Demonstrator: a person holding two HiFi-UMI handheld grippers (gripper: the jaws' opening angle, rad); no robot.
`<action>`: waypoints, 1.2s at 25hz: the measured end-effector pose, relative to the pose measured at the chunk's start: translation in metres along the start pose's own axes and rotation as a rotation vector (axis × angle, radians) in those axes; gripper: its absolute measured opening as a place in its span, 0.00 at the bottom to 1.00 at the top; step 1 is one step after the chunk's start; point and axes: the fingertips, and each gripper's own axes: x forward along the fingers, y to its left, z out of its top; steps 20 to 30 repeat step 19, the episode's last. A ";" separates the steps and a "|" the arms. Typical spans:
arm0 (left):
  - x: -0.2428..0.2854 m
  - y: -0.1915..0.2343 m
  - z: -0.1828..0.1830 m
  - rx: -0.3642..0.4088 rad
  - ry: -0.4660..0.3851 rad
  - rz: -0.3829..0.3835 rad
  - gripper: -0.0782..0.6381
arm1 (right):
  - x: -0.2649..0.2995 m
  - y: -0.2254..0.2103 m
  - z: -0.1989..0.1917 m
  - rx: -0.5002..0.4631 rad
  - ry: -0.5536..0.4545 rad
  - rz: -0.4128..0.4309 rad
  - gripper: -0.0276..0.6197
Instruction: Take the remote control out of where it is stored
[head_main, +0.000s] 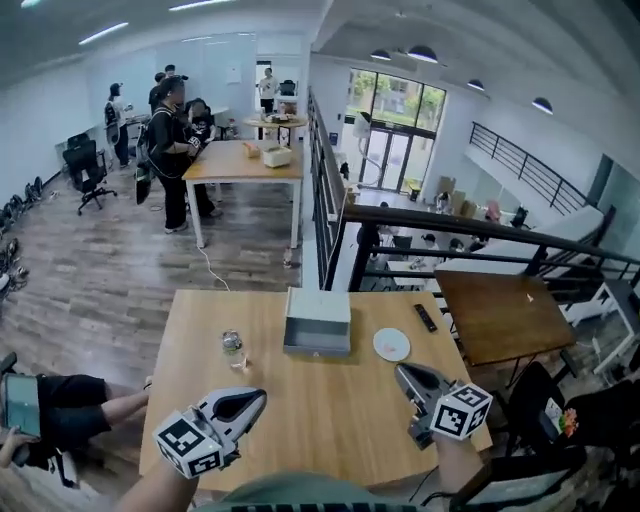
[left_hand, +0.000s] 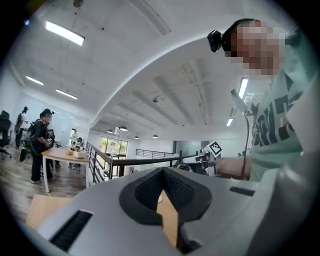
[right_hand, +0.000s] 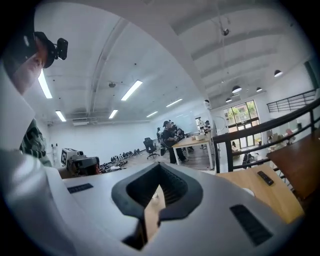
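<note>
I'm holding both grippers over the near end of the table, apart from everything on it. The left gripper is sitting with its jaws closed together, gripping nothing. The right gripper is doing the same, pinched shut and empty. The remote control is lying flat on the tabletop near the far right edge, outside the grey box and just beyond the white plate. A small clear bottle is standing left of the box.
</note>
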 end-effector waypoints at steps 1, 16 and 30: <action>-0.009 0.004 0.002 -0.007 -0.019 0.023 0.10 | 0.003 0.003 0.004 -0.016 -0.005 0.010 0.05; -0.051 0.009 0.007 -0.038 -0.130 0.220 0.10 | 0.051 0.019 0.041 -0.115 0.023 0.178 0.05; -0.048 0.010 0.008 -0.043 -0.143 0.232 0.10 | 0.058 0.017 0.047 -0.128 0.023 0.195 0.05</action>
